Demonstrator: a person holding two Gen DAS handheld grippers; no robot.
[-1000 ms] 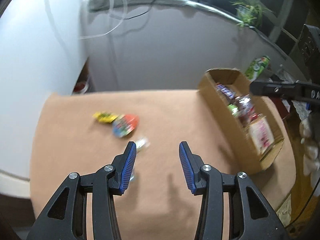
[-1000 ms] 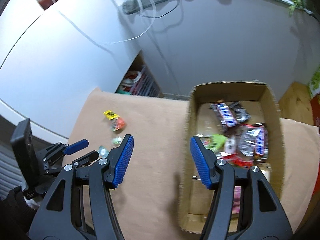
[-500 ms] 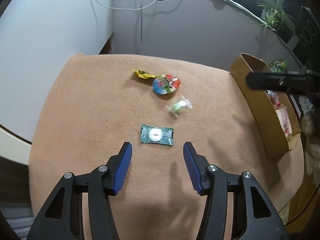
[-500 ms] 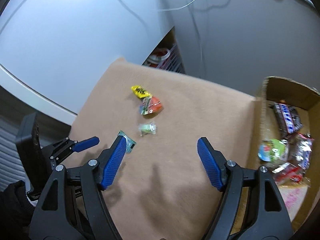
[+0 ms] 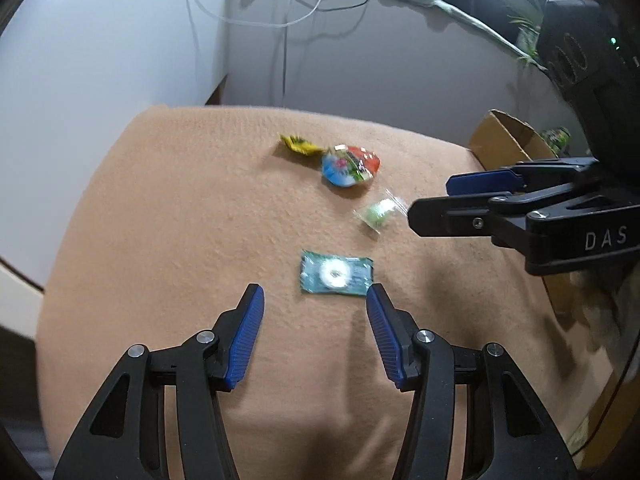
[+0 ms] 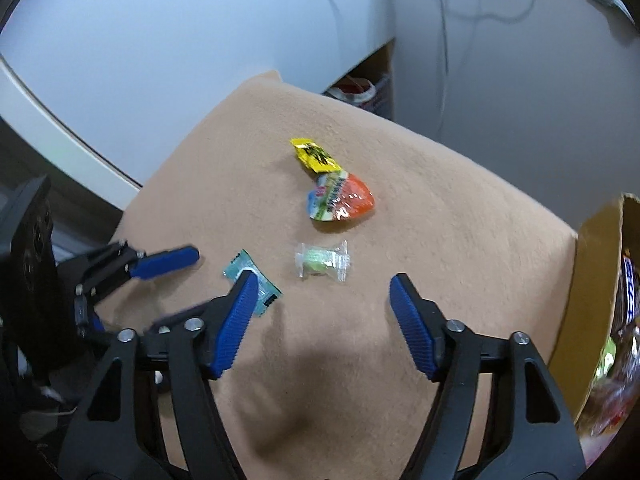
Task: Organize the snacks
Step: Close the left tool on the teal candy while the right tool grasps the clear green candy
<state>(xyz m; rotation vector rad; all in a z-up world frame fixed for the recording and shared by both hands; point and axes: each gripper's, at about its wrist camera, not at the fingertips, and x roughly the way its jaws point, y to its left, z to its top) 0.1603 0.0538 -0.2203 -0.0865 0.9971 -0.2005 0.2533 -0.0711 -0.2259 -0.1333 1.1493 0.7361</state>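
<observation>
Several snacks lie on the tan cloth: a teal packet (image 5: 336, 273) (image 6: 250, 280), a small clear-wrapped green candy (image 5: 379, 213) (image 6: 322, 265), a red-blue-green pouch (image 5: 350, 164) (image 6: 340, 197) and a yellow wrapper (image 5: 300, 145) (image 6: 316, 155). My left gripper (image 5: 314, 312) is open and empty, just short of the teal packet. My right gripper (image 6: 320, 294) is open and empty, just short of the green candy; it also shows in the left wrist view (image 5: 436, 200). The cardboard box (image 6: 592, 280) (image 5: 504, 142) holding more snacks stands at the right.
The tan cloth (image 5: 180, 220) ends at a white wall on the left and at the back. A gap with shelved items (image 6: 360, 88) lies beyond the far edge. Cables (image 5: 280, 0) hang on the wall. A plant (image 5: 524, 36) is at the far right.
Both grippers have moved left and down toward the loose snacks. The left now sits just before the teal packet, the right has left the box and come over the green candy.
</observation>
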